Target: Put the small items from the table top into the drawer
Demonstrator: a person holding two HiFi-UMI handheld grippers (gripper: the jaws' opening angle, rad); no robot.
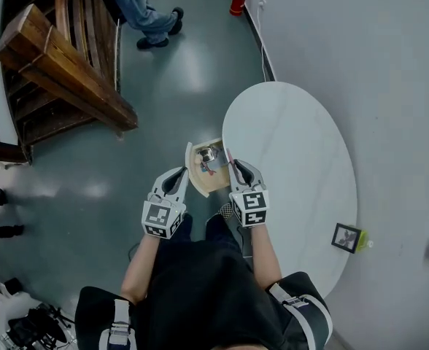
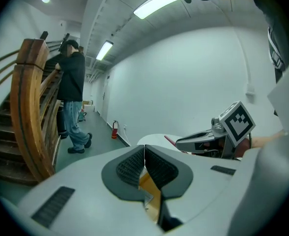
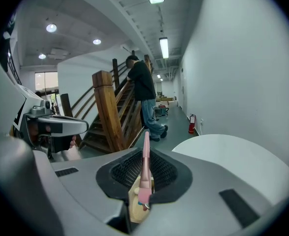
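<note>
1. The right hand-held gripper (image 3: 145,173) is clenched on a slim pink stick (image 3: 145,149). It pinches the stick low, leaving most of it standing clear above the jaws.
2. The open drawer (image 1: 198,183) lies just under both tips, with a metallic item (image 1: 209,154) inside, so a release looks close.
3. The left hand-held gripper (image 2: 144,168) is clenched on nothing beside the drawer front, perhaps to steady it.
4. Well to the right of the right hand-held gripper, a dark framed item (image 1: 346,237) sits on the worktop (image 1: 295,144).

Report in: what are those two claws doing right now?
Left gripper shut, empty. Right gripper shut on thin pink pen, over open light wooden drawer. Nothing blocking.
</note>
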